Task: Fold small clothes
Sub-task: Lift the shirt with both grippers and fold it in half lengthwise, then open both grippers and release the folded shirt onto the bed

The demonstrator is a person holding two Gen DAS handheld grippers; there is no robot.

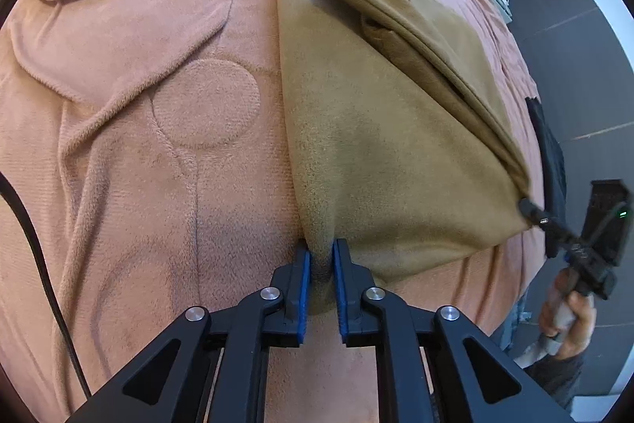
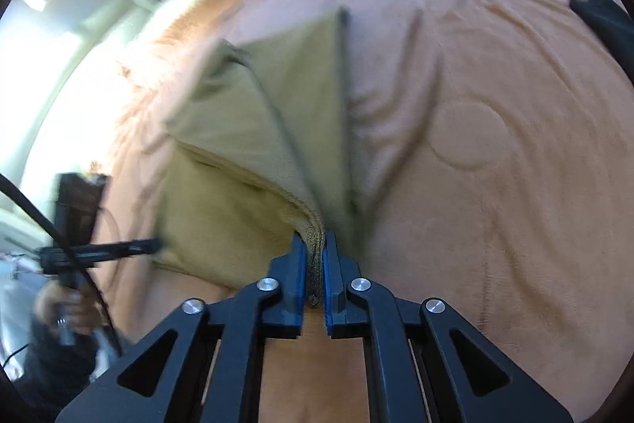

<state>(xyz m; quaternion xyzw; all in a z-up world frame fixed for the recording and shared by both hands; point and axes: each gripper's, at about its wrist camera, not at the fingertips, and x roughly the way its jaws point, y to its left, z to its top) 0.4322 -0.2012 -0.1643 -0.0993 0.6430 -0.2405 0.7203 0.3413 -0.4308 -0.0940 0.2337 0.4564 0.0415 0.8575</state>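
A small tan garment [image 1: 380, 129] lies partly folded on a salmon-pink plush blanket [image 1: 158, 106]. My left gripper [image 1: 321, 248] is shut on the garment's near corner, with cloth pinched between its blue pads. In the left wrist view my right gripper [image 1: 529, 209] clamps the garment's right corner. From the right wrist view, my right gripper [image 2: 315, 240] is shut on a bunched edge of the tan garment [image 2: 245, 129], with folded layers squeezed between the pads. My left gripper [image 2: 156, 244] shows blurred at the garment's left corner.
A black cloth item [image 1: 549, 145] lies on the blanket near its right edge, also seen as a black cloth item [image 2: 606, 22]. A black cable [image 1: 35, 248] crosses the blanket at left. Grey floor [image 1: 586, 74] lies past the bed edge. A hand [image 1: 570, 328] holds the right gripper.
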